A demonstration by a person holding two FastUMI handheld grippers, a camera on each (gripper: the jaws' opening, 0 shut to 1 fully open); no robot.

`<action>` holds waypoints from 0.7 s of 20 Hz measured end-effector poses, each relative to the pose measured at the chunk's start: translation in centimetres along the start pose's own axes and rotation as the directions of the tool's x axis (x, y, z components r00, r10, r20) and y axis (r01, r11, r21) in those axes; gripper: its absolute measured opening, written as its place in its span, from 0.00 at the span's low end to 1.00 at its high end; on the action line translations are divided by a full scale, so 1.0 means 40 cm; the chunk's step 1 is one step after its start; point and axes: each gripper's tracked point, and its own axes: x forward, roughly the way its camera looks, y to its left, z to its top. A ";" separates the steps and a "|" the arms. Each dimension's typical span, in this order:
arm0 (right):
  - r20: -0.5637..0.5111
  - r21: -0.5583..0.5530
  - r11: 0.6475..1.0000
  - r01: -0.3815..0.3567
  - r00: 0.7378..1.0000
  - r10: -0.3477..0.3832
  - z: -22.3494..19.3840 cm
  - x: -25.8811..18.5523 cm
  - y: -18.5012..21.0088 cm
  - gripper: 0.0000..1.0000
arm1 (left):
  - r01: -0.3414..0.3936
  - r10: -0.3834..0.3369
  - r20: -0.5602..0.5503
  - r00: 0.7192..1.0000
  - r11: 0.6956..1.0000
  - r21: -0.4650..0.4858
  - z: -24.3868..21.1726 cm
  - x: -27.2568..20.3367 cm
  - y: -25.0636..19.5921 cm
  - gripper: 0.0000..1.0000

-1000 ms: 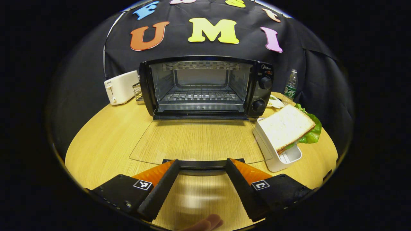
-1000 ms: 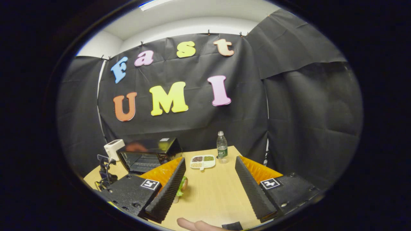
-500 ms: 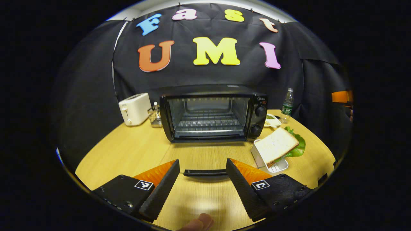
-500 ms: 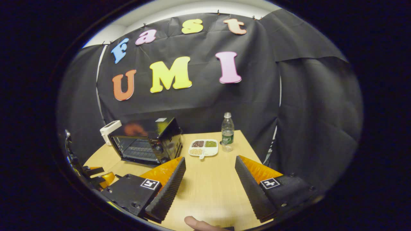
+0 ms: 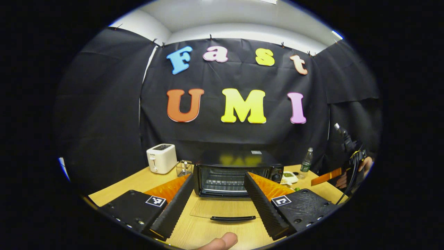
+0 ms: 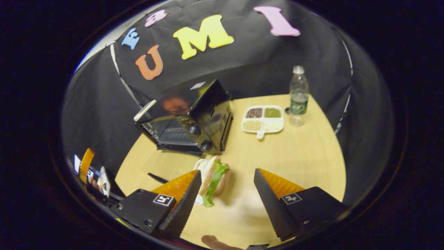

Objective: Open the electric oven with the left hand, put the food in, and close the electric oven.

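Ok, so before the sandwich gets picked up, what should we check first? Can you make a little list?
1. Oven door open and lying flat: ok.
2. Left gripper open and clear of the door handle: ok.
3. Right gripper open wide enough for the sandwich: ok.
4. Sandwich centred between the right gripper's fingers: not ok, it sits close to one finger.
5. Oven rack free for food: cannot tell, partly hidden.
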 end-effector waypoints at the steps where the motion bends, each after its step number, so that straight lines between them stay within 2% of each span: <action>1: -0.049 0.041 0.998 -0.043 0.998 0.045 -0.004 0.025 0.009 0.97 | -0.001 0.001 0.017 1.000 1.000 -0.015 0.014 -0.012 0.003 0.93; 3: -0.121 0.120 0.988 -0.097 0.986 0.111 -0.013 0.068 0.019 0.96 | -0.013 0.015 0.050 0.999 0.999 -0.036 0.039 -0.030 0.021 0.93; 7: -0.224 0.201 0.976 -0.084 0.966 0.129 -0.034 0.128 -0.008 0.92 | -0.060 0.062 0.068 0.996 0.997 -0.038 0.064 -0.053 0.059 0.93; 8: -0.240 0.219 0.973 -0.075 0.962 0.128 -0.038 0.137 -0.013 0.80 | -0.070 0.072 0.067 0.995 0.997 -0.035 0.066 -0.059 0.062 0.93; 9: -0.244 0.255 0.964 -0.073 0.960 0.137 -0.035 0.147 -0.009 0.91 | -0.072 0.074 0.066 0.995 0.997 -0.032 0.069 -0.064 0.061 0.93; 10: -0.256 0.286 0.954 -0.093 0.952 0.169 -0.039 0.156 0.003 0.89 | -0.073 0.075 0.069 0.995 0.997 -0.027 0.076 -0.069 0.056 0.93; 12: -0.288 0.341 0.933 -0.117 0.932 0.222 -0.062 0.171 0.021 0.82 | -0.074 0.074 0.080 0.994 0.997 0.000 0.086 -0.076 0.048 0.93; 14: -0.289 0.378 0.912 -0.157 0.916 0.278 -0.073 0.182 0.038 0.69 | -0.107 0.105 0.087 0.991 0.994 0.024 0.090 -0.093 0.056 0.93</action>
